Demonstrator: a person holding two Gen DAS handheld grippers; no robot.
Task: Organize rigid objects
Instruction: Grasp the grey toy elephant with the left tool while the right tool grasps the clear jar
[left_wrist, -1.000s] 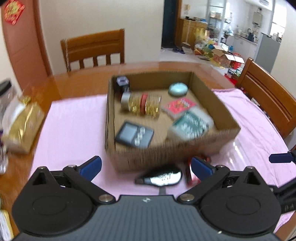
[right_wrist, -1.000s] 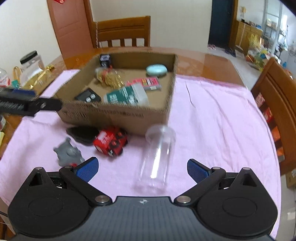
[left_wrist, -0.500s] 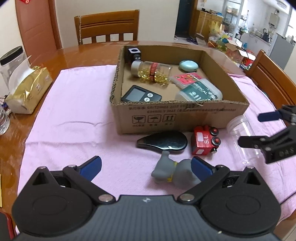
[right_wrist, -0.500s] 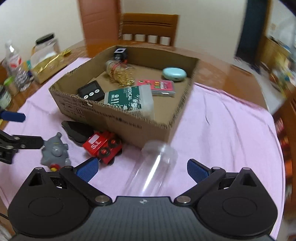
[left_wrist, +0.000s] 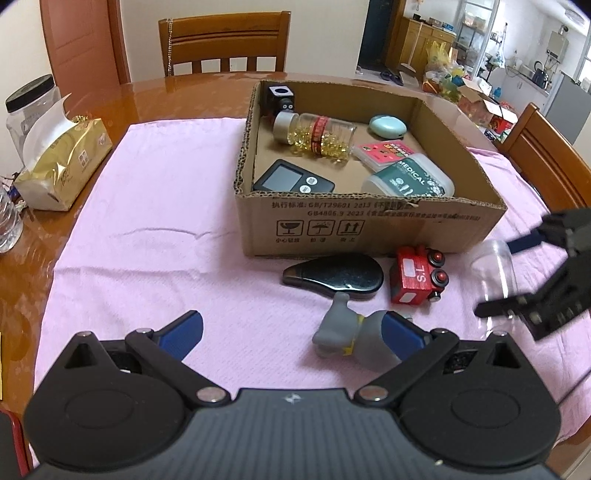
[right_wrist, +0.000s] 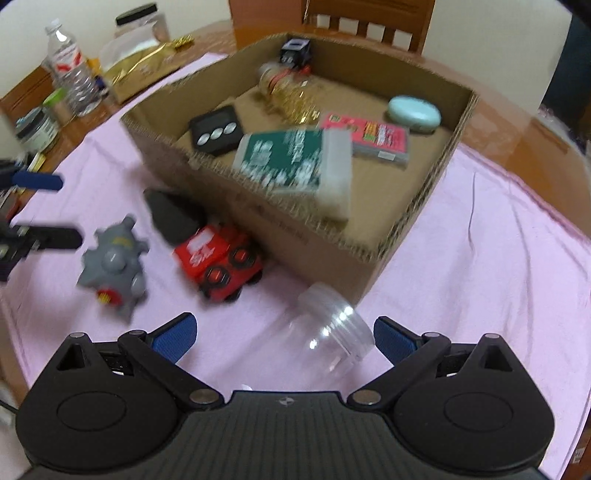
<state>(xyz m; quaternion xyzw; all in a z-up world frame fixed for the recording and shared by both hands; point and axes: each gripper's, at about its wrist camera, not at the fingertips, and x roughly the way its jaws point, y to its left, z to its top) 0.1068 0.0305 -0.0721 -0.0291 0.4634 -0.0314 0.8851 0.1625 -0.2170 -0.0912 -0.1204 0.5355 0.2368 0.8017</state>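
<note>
Clear plastic, the jar (right_wrist: 325, 339) lay on its side on the pink cloth (right_wrist: 480, 258), its threaded mouth pointing toward the near corner of the cardboard box (right_wrist: 417, 210), and it sat between the blue pads of the right gripper (right_wrist: 284, 338), whose jaws were spread wide with a gap on either side of the jar, nothing pinched. Judged step in hand: grasp the jar and move it into the box. For a clean grasp the pads should close across the jar's body below the threads, square to its axis, since a smooth round wall may roll or squirt out of an off-centre pinch; the view was motion-blurred, so the wrist would better settle before closing. The left gripper (left_wrist: 291, 332) was likewise open and empty, low over the cloth, with the grey toy figure (left_wrist: 343, 332) just inside its right pad; whether the pad touched it could not be told. Beyond lay the red toy engine (left_wrist: 419, 275) and a black teardrop-shaped object (left_wrist: 334, 277), both just in front of the box wall and not yet stowed. Inside the box were a black digital scale (left_wrist: 291, 179), a green medical case (left_wrist: 408, 181), a pink card pack (left_wrist: 386, 151), a capsule bottle (left_wrist: 314, 133), a pale blue oval case (left_wrist: 388, 125) and a black cube (left_wrist: 280, 98). Free floor showed near the box's right wall; placing the jar there, lying flat, would avoid stacking. Four items remained outside, so the task looked roughly two-thirds done.
</note>
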